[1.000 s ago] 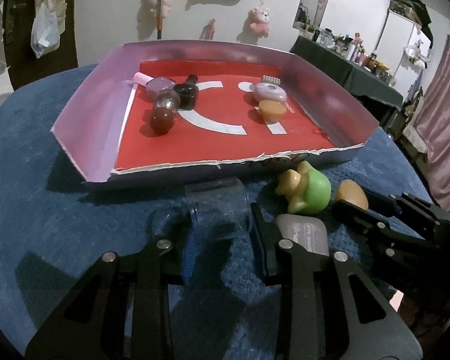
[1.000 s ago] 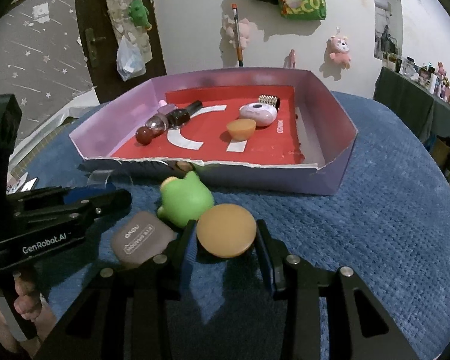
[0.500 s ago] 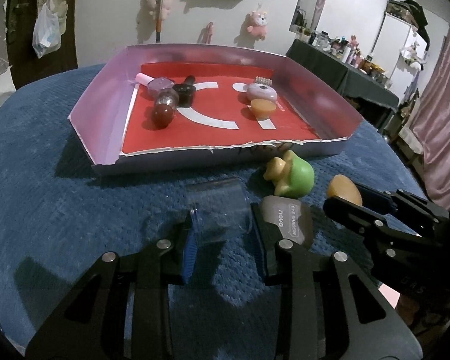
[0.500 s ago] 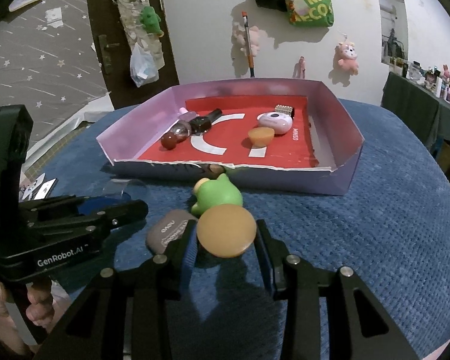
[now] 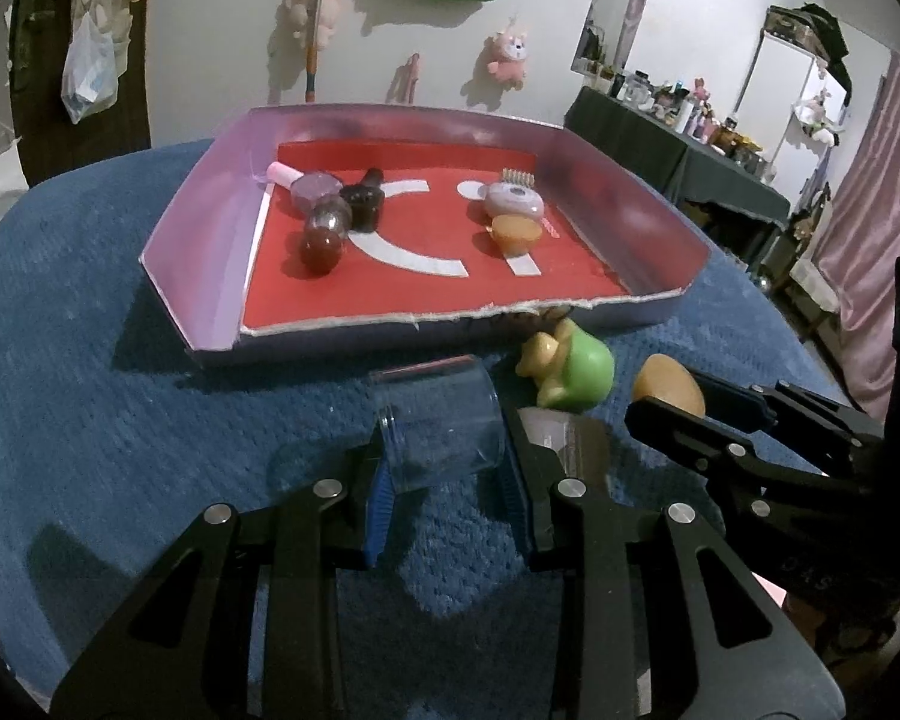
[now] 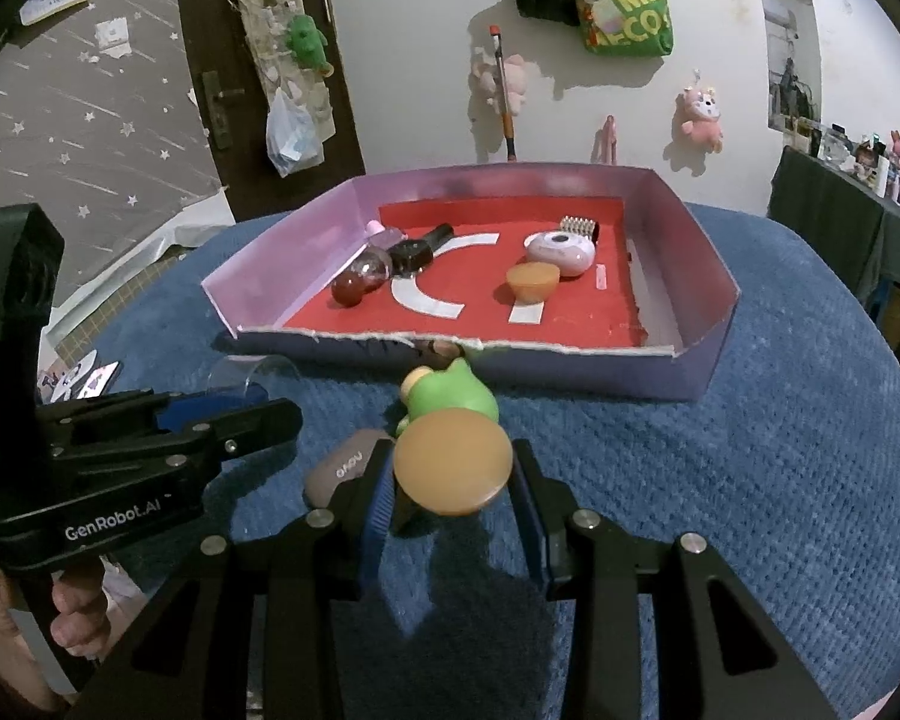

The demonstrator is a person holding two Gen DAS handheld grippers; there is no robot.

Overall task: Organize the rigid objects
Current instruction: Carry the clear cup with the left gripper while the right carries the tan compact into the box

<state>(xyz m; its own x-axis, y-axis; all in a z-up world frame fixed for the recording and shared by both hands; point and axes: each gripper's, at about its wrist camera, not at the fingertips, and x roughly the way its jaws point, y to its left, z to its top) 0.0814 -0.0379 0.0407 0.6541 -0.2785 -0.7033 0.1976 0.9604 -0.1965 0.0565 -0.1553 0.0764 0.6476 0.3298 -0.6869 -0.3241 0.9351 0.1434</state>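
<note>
My left gripper is shut on a clear plastic cup, lifted above the blue cloth. In the right wrist view my right gripper is shut on a round orange lid, also held off the cloth. A green frog toy and a grey compact case lie on the cloth between the grippers and the tray. The pink-walled tray with a red floor holds dark bottles, a pink round case and an orange cup.
A person's fingers hold the left gripper's handle. The blue cloth covers a rounded table that drops off on all sides. A dark side table with small bottles stands at the right. Plush toys hang on the back wall.
Both grippers have risen and drawn back from the tray with the clear cup and the orange lid still held. The tray and the frog now look farther away.
</note>
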